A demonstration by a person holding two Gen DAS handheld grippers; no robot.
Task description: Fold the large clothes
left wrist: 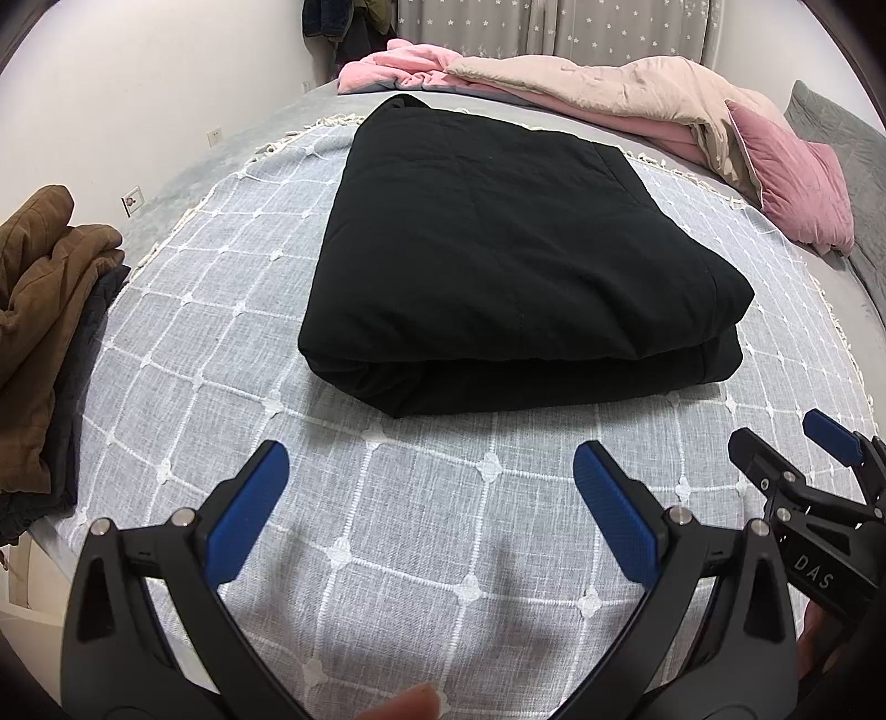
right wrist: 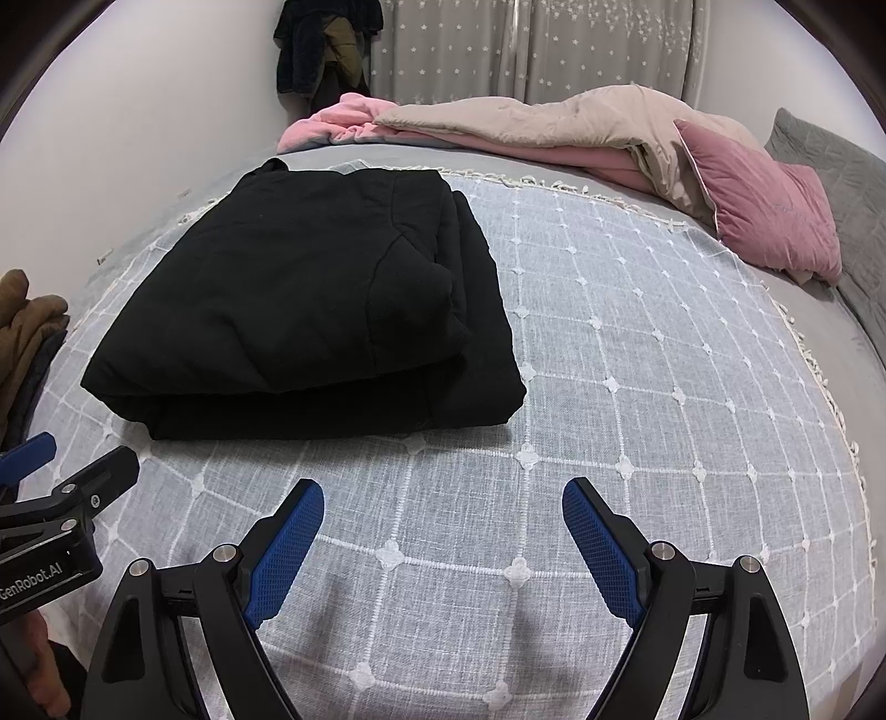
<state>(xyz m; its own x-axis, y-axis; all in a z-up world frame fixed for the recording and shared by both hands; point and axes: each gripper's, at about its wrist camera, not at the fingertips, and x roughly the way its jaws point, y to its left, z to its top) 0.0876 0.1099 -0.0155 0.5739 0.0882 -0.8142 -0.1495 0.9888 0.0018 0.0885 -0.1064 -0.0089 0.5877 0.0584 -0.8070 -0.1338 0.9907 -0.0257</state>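
Note:
A large black padded garment (left wrist: 515, 260) lies folded into a thick rectangle on the grey checked bedspread (left wrist: 387, 526). In the right wrist view the garment (right wrist: 310, 310) sits left of centre. My left gripper (left wrist: 432, 454) is open and empty, hovering over the bedspread just short of the garment's near edge. My right gripper (right wrist: 443, 490) is open and empty, near the garment's front right corner. Each gripper also shows in the other's view, the right one (left wrist: 775, 437) at the right edge and the left one (right wrist: 83, 448) at the left edge.
A stack of brown and dark clothes (left wrist: 39, 310) lies at the bed's left edge. A rumpled pink and beige duvet (left wrist: 581, 88) and a pink pillow (left wrist: 792, 171) lie along the far side. Dark clothes (right wrist: 326, 44) hang on the wall beside starred curtains.

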